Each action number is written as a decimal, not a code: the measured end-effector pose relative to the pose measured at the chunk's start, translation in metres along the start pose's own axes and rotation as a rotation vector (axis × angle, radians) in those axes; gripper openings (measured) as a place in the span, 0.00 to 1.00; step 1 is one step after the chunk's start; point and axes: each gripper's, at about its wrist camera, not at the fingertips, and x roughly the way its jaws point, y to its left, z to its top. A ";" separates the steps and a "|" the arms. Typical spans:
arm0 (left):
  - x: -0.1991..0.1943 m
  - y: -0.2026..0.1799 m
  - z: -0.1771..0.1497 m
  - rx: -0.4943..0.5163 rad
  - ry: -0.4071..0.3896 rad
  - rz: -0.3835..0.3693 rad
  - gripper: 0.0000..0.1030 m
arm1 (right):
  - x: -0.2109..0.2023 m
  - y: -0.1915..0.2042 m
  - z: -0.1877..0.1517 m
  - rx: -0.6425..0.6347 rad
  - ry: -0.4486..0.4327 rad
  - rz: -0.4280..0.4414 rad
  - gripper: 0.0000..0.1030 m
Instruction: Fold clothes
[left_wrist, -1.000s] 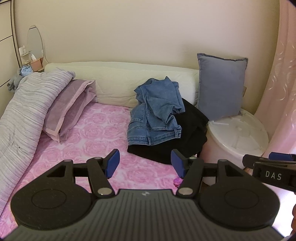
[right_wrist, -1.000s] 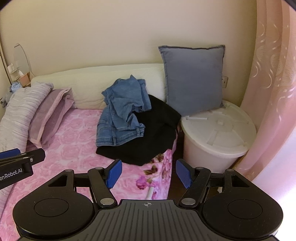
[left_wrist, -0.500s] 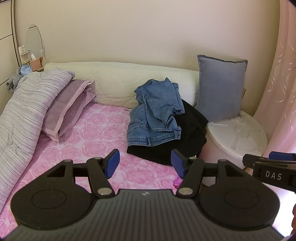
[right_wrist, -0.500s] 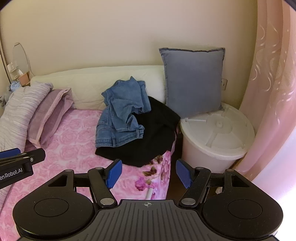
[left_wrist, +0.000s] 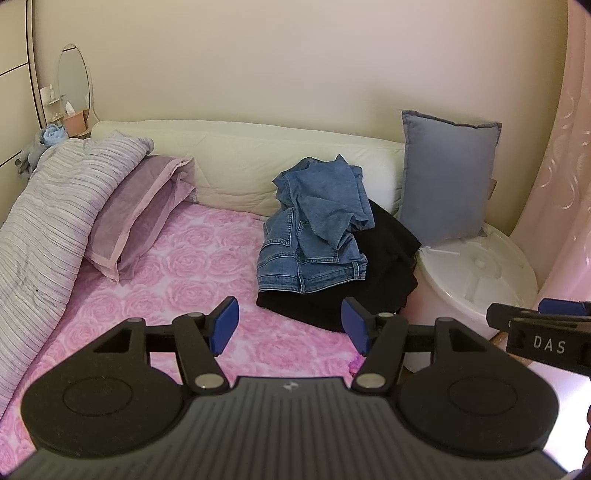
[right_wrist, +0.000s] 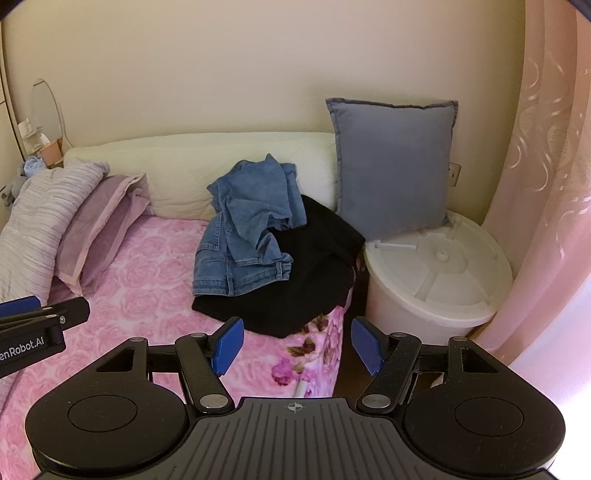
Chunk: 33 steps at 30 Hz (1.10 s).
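Crumpled blue denim jeans (left_wrist: 314, 229) lie on a black garment (left_wrist: 373, 273) at the right side of the pink rose-patterned bed (left_wrist: 184, 280). Both show in the right wrist view too, the jeans (right_wrist: 251, 236) over the black garment (right_wrist: 303, 280). My left gripper (left_wrist: 290, 325) is open and empty, hovering in front of the pile. My right gripper (right_wrist: 297, 345) is open and empty, over the bed's right front corner, short of the pile.
A purple pillow (left_wrist: 136, 218) and a striped grey duvet (left_wrist: 48, 221) lie at the bed's left. A cream bolster (left_wrist: 236, 166) runs along the wall. A grey-blue cushion (right_wrist: 391, 166) leans on a white lidded tub (right_wrist: 436, 277) beside the bed. A pink curtain (right_wrist: 546, 184) hangs at right.
Both grippers have drifted slightly nearer to the clothes pile, with the view shifting a little. Both stay open. The clothes have not moved.
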 end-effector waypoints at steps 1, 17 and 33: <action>0.001 0.001 0.001 -0.001 0.001 0.001 0.56 | 0.001 0.000 0.001 -0.002 0.001 0.001 0.66; 0.029 0.027 0.005 -0.058 0.036 0.034 0.56 | 0.032 0.000 0.014 0.010 0.018 0.014 0.66; 0.108 0.035 0.009 -0.079 0.110 0.020 0.56 | 0.104 -0.014 0.031 -0.016 0.119 0.071 0.66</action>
